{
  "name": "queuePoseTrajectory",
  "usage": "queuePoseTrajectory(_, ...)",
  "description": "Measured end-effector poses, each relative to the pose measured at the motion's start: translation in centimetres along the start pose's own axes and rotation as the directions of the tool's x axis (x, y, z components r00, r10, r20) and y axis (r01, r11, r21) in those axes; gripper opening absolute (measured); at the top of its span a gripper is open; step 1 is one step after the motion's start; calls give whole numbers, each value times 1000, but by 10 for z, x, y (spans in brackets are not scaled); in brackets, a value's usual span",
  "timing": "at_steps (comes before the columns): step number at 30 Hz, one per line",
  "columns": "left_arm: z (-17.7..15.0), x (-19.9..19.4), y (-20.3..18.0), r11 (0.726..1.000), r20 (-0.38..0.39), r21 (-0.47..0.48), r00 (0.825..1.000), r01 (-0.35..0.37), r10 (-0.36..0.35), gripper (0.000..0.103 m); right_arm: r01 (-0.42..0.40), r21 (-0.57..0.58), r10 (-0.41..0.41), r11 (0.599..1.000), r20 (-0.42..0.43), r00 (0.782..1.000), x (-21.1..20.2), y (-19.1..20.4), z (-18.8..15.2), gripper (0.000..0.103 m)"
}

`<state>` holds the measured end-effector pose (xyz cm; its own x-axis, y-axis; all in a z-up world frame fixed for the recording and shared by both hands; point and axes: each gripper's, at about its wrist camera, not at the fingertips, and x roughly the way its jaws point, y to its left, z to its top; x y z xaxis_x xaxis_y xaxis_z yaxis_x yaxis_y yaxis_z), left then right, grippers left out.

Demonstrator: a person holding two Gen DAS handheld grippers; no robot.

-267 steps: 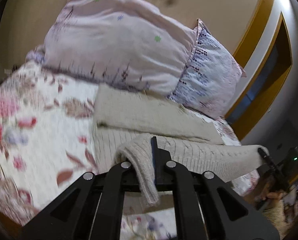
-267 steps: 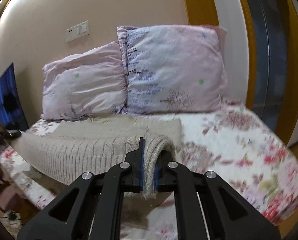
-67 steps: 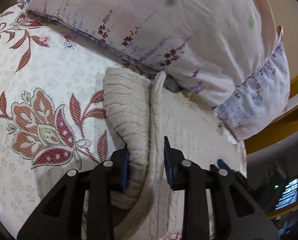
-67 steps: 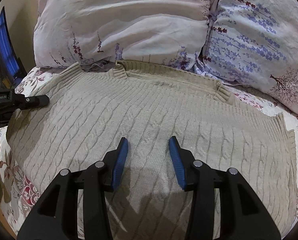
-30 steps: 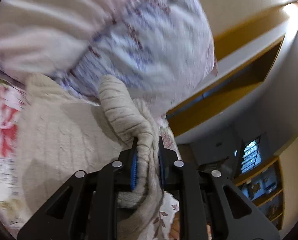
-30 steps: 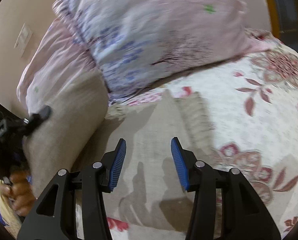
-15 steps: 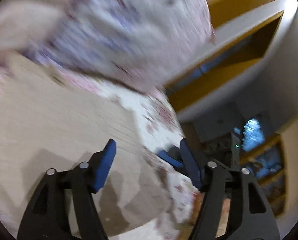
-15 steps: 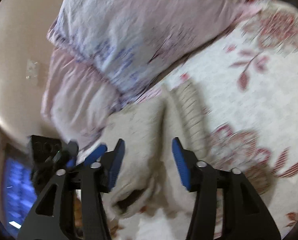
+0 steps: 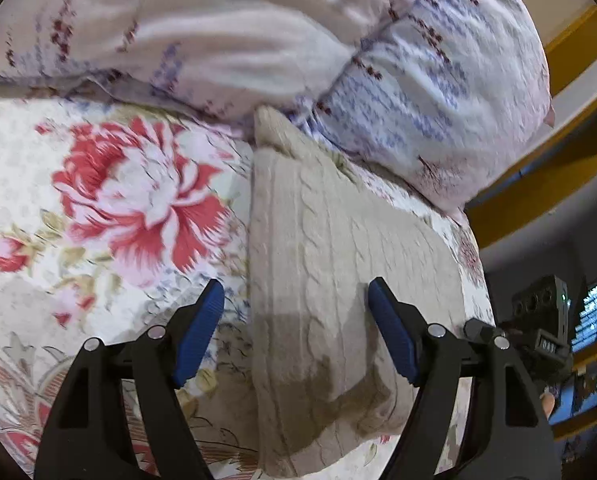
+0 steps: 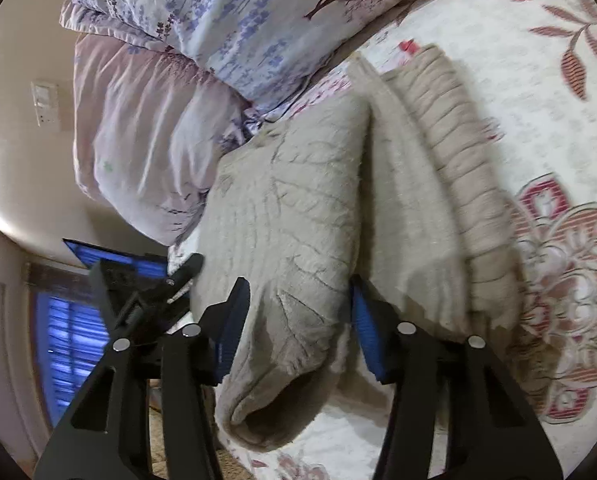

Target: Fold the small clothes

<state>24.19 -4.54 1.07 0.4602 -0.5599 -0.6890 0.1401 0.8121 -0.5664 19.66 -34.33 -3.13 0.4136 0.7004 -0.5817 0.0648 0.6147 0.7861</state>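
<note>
A beige cable-knit sweater [image 9: 330, 240] lies folded on the floral bedspread [image 9: 98, 200], its far end against the pillows. My left gripper [image 9: 293, 286] hovers over the sweater's left edge; its jaws are opening wide and hold nothing. In the right wrist view the sweater [image 10: 290, 184] shows a thick top fold with the ribbed hem at its right. My right gripper [image 10: 298, 282] straddles the near end of that fold. Its jaws are closing, with the cloth between the blue pads [image 10: 364, 332] but not visibly pinched.
Two lilac floral pillows [image 9: 218, 40] lean on the wall behind the sweater. The bed's edge runs just past the sweater [image 9: 474, 280]. Beyond it are dark furniture and a blue-lit screen [image 10: 70, 340]. A wall socket [image 10: 44, 104] is at the left.
A second ago the left gripper was shut on a bunched fold of the sweater; it has let go, opened wide and dropped. The right gripper has tilted down and rolled onto the folded edge.
</note>
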Motion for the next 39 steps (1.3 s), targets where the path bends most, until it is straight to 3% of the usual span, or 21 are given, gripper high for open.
queuePoseTrajectory(5, -8, 11, -2, 996, -59, -34, 995, 77, -79, 73, -27, 101, 20, 995, 65, 998, 12, -17, 18, 42)
queuePoseTrajectory(7, -10, 10, -2, 995, -65, -40, 994, 86, -89, 73, -18, 103, 9, 994, 83, 997, 17, -18, 25, 29)
queuePoseTrajectory(9, -10, 10, 0, 995, -63, -46, 993, 93, -96, 74, 19, 66, -26, 998, 99, 995, 21, -12, 28, 22)
queuePoseTrajectory(12, -8, 6, 2, 992, -61, -68, 992, 106, -111, 76, 118, -88, -101, 989, 175, 979, 13, 19, 27, 18)
queuePoseTrajectory(17, -9, -1, 3, 991, -50, -69, 992, 114, -118, 78, 265, -299, -163, 917, 327, 931, -8, 73, 18, 16)
queuePoseTrajectory(19, -10, -5, 1, 991, -49, -59, 991, 123, -126, 78, 348, -357, -201, 867, 389, 899, -16, 90, 13, 16)
queuePoseTrajectory(22, -11, -8, -6, 992, -44, -20, 991, 123, -124, 79, 431, -387, -235, 815, 459, 857, -29, 98, 8, 16)
queuePoseTrajectory(25, -14, -8, -14, 993, -47, 18, 992, 121, -120, 79, 547, -352, -348, 759, 490, 799, -33, 83, 9, 16)
queuePoseTrajectory(31, -20, -2, -24, 991, -76, 70, 991, 116, -111, 79, 583, -308, -423, 752, 453, 785, -34, 53, 9, 15)
queuePoseTrajectory(36, -22, -2, -26, 988, -82, 96, 990, 121, -113, 79, 557, -307, -383, 772, 475, 792, -45, 51, 0, 15)
queuePoseTrajectory(39, -23, -1, -29, 985, -89, 116, 989, 127, -117, 79, 594, -304, -415, 745, 485, 769, -44, 45, 0, 15)
